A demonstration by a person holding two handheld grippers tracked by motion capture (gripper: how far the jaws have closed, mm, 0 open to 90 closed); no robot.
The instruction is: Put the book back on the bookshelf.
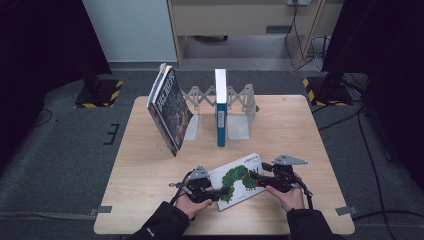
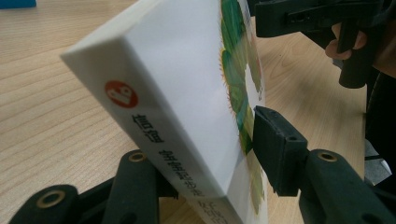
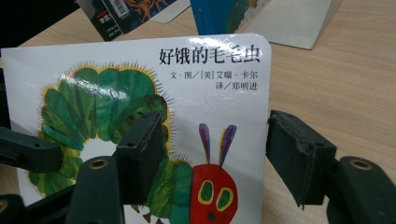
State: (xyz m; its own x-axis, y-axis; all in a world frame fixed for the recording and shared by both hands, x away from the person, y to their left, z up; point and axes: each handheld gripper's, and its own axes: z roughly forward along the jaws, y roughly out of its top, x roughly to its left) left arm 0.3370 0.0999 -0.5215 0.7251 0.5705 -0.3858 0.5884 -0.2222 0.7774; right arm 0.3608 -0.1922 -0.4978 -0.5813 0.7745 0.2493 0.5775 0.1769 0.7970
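A white picture book with a green caterpillar on its cover sits at the front middle of the wooden table. My left gripper is shut on its near left corner. In the left gripper view the book tilts up between the jaws of my left gripper, one pad on the cover and one behind the spine. My right gripper is at the book's right side. In the right gripper view it stands open, one jaw over the cover, the other past the book's right edge.
A blue book stands upright between grey metal bookends on an expanding rack at the back. Two or three dark-covered books lean at the rack's left end. Black stands flank the table on the floor.
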